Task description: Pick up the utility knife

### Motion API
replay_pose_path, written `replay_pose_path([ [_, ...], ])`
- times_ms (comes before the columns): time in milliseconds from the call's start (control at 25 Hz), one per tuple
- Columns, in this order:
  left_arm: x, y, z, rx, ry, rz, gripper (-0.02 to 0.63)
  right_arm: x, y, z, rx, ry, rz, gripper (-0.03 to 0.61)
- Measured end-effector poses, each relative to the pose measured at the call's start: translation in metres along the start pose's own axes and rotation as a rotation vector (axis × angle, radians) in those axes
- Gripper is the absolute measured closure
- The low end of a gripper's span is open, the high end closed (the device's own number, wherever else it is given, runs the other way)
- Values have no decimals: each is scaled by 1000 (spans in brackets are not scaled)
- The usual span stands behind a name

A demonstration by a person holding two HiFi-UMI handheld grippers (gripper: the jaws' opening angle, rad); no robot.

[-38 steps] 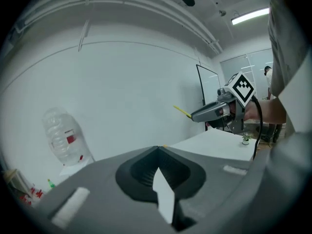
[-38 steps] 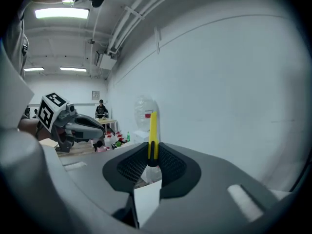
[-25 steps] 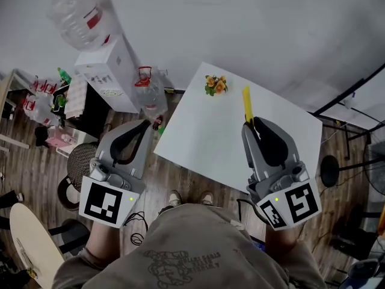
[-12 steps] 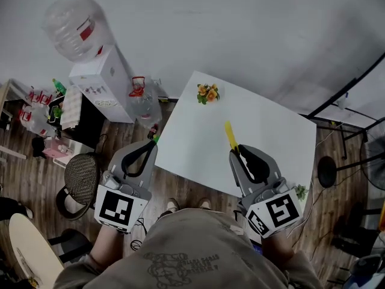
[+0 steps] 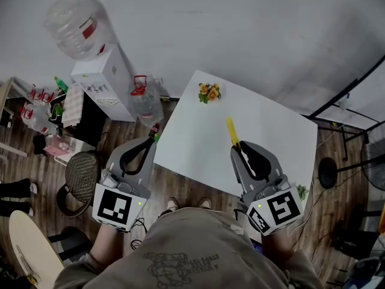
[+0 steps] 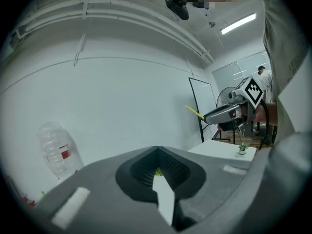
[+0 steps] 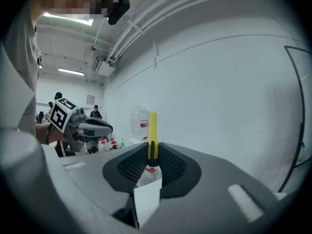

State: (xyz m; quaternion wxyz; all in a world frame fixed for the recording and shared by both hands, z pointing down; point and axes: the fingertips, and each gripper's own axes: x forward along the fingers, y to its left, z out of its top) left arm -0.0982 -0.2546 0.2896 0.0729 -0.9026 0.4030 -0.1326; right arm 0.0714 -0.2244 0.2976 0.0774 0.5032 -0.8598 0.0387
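Right gripper (image 7: 152,149): my jaws are clenched on the utility knife (image 7: 153,130); its yellow body stands straight up out of the pinch, past the fingertips.
Left gripper (image 6: 157,153): my jaws are pressed together with nothing between them; only a speck of green, far off, shows through the slit.
Knife's place: in my right gripper, over the near right part of the white table (image 5: 192,143); from the head view it points to the far side.
Head view alone: both grippers side by side, the left one over the wood floor (image 5: 42,179) just off the table's left edge, the right one over the table; orange flowers (image 5: 209,92) lie at the far left corner; a water dispenser (image 5: 103,77) with its big bottle (image 5: 73,18) stands far left against the wall.
Left gripper view alone: it looks across at my right gripper side-on; the knife juts out of it in the air, well above the table top; a small potted plant (image 6: 242,150) sits on the table under it.
Right gripper view alone: the grip itself, close up; my left gripper hangs to the left, apart from the knife.
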Motion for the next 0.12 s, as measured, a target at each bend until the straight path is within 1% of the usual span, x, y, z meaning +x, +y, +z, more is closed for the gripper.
replay_pose_path([
  [120, -3, -1, -1, -6, 3, 1, 614, -1, 2, -1, 1, 5, 4, 488],
])
